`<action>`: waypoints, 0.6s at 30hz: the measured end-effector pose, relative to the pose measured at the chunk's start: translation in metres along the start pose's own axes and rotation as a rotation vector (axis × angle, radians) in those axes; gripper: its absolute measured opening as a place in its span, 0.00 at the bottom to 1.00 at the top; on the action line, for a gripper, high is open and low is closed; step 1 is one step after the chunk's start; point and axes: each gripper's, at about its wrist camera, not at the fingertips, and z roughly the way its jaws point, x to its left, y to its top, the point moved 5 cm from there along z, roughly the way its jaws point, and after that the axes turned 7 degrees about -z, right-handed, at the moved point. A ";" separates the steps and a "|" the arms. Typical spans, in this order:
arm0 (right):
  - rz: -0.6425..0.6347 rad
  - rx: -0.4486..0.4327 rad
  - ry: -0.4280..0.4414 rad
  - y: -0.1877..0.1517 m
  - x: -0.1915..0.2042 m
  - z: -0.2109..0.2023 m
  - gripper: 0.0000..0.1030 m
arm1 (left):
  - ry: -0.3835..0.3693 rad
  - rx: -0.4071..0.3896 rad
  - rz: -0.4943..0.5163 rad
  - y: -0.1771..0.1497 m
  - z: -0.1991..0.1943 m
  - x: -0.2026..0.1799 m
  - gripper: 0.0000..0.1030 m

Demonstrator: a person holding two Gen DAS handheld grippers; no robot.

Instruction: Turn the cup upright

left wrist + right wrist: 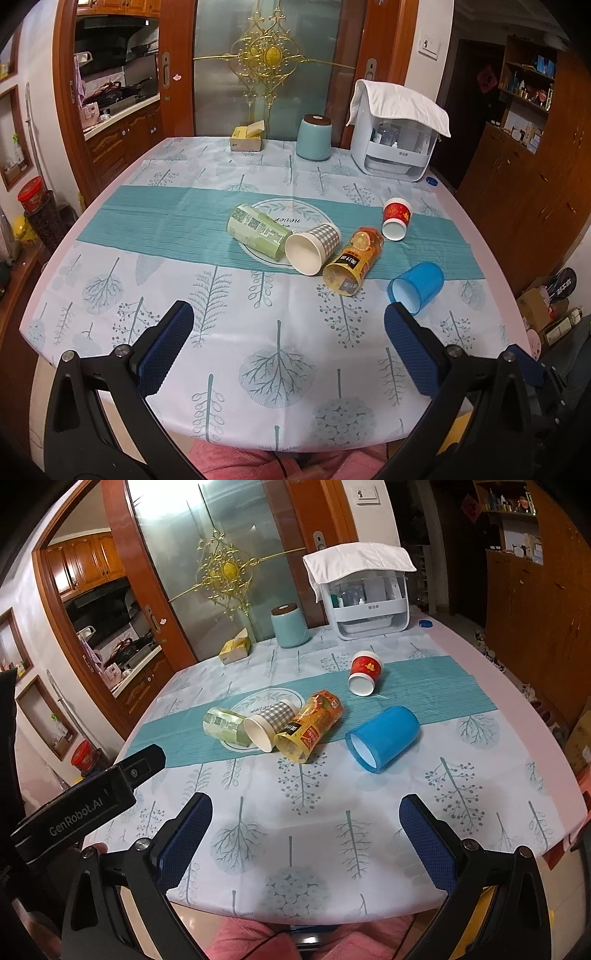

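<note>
Several cups lie on their sides on the tablecloth: a green cup (256, 230) (225, 725), a checked paper cup (312, 248) (269, 723), an orange printed cup (354, 262) (308, 729), a blue plastic cup (415, 288) (382, 738) and a red paper cup (396, 218) (365, 672). My left gripper (288, 317) is open and empty above the near table, short of the cups. My right gripper (304, 808) is open and empty, also short of them. The left gripper's body (92, 797) shows at the left of the right wrist view.
A round plate (291, 210) lies under the green and checked cups. At the table's far edge stand a teal jar (314, 137), a yellow box (246, 138) and a white appliance (397, 147) draped with a cloth. Cabinets stand to the right.
</note>
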 end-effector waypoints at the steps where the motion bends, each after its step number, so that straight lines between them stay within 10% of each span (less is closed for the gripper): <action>1: -0.003 -0.004 -0.003 0.000 0.000 0.000 1.00 | 0.004 0.001 0.002 0.000 0.000 0.000 1.00; 18: -0.078 -0.049 -0.049 -0.004 0.008 -0.004 1.00 | -0.006 0.008 0.027 -0.001 0.005 -0.006 1.00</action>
